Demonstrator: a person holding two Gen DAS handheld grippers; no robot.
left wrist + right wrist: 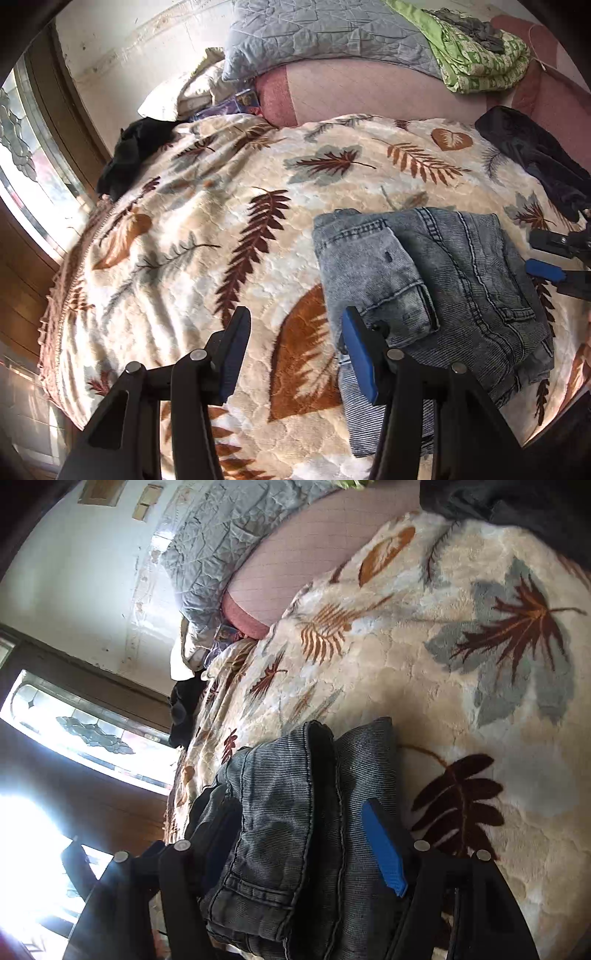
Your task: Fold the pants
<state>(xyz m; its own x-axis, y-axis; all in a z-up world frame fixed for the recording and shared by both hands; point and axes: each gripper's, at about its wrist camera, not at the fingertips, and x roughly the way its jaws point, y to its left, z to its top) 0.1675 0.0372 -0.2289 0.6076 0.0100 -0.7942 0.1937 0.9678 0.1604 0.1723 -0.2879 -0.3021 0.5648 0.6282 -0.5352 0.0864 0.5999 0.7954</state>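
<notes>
Both grippers stand open and grip nothing, the left gripper [291, 354] beside and the right gripper [295, 849] straddling the folded jeans [424, 291], seemingly released onto the leaf-print blanket [221, 221].

faded ribbed denim pants [436, 280] lie on a plush, quilted fleece blanket [207, 229].

bed [362, 92] | leaf blanket [207, 229] on top | w/ folded jeans [443, 280], dark clothes [535, 155]
</notes>
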